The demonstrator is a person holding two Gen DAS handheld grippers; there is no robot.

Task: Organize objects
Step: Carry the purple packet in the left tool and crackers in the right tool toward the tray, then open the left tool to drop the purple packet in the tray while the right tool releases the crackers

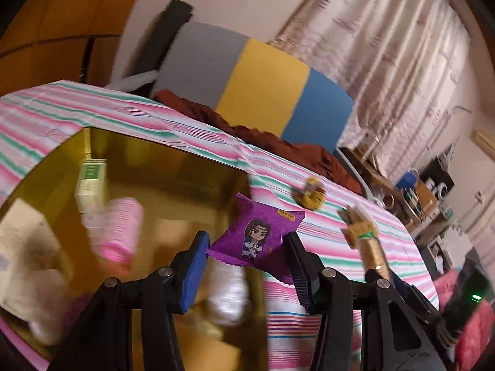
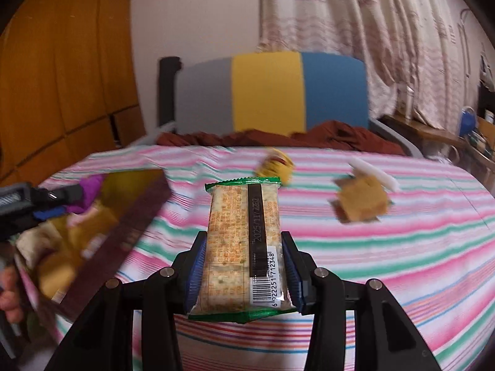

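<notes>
Purple foil is what I see first in the left wrist view: my left gripper (image 1: 247,262) has its jaws partly closed on a purple snack packet (image 1: 256,236), both blue pads pressing its crimped edges. The packet sits level between the jaws and carries a cartoon figure. Below and left of the jaws lies an open box (image 1: 173,167) with a gold lining; inside it I make out a pink-and-white wrapped item (image 1: 119,232), a green-and-white carton (image 1: 89,182) and a white packet (image 1: 227,296) just under the left jaw, all blurred. Beyond the right jaw, on the striped cloth (image 1: 334,247), lie a small yellow packet (image 1: 311,194) and a tan packet (image 1: 360,228).

In the right wrist view, my right gripper (image 2: 244,273) holds a long cracker pack (image 2: 244,238) lengthwise, jaws partly closed against its two long sides. The pack has green ends and a barcode near the pads, and it points away from the jaws. Ahead of its far end lies the yellow packet (image 2: 275,165); to the right of the jaws lies the tan packet (image 2: 360,201). To the left of the jaws I see the box (image 2: 123,232) with its dark outer wall, the left gripper (image 2: 74,199) above it with the purple packet (image 2: 89,190), and fingers (image 2: 9,296) at the frame edge.
</notes>
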